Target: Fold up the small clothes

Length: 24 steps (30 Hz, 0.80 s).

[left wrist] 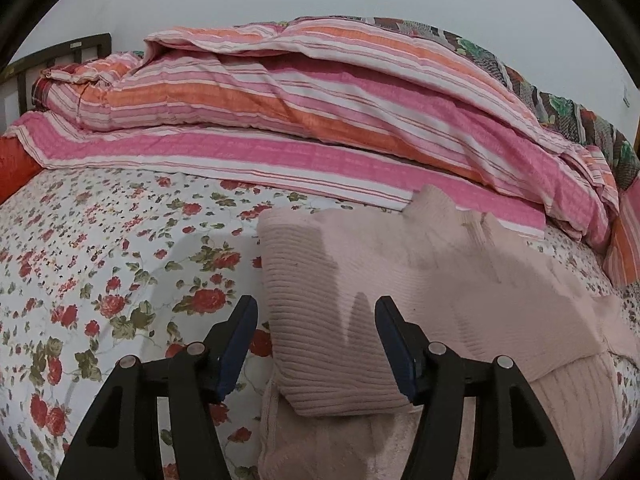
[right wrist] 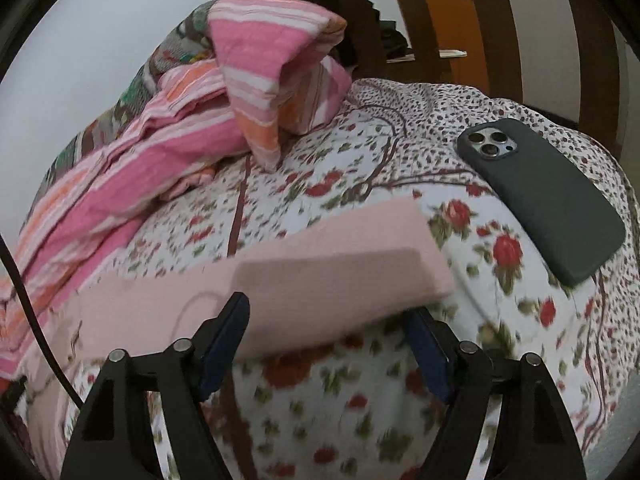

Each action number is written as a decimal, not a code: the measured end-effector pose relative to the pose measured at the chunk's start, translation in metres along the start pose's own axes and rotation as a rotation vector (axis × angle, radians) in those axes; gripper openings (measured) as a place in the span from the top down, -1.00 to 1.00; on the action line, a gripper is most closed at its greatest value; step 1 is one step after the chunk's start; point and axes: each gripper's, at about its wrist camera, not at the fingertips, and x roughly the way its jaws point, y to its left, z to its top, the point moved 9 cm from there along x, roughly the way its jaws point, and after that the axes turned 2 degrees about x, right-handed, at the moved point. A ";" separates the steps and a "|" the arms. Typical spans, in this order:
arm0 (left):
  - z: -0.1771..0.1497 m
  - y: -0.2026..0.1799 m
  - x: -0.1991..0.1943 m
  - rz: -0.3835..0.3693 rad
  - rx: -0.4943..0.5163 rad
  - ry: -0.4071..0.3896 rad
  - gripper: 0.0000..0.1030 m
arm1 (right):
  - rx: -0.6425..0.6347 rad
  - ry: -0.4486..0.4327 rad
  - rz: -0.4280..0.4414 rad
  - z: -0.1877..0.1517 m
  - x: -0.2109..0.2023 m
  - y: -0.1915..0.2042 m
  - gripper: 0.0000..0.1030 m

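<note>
I have the pink sweater (left wrist: 400, 280) lying on the flowered bed (left wrist: 100, 260), part-folded with one flap doubled over, likely so the next fold starts square. My left claw (left wrist: 316, 320) hangs with its fingers apart, straddling the near folded corner. My right claw (right wrist: 328, 320) is also spread wide, the sweater's far edge crossing between its tips, nothing pinched. A phone (right wrist: 544, 200) lies well aside.

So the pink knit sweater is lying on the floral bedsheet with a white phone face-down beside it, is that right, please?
Not quite: the phone is dark grey, not white, as the right wrist view shows. It does lie camera side up on the floral bedsheet beside the pink knit sweater.
</note>
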 end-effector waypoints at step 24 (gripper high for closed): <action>0.008 0.087 -0.043 -0.041 -0.183 -0.074 -0.31 | -0.500 -0.129 0.300 -0.017 -0.095 0.399 0.90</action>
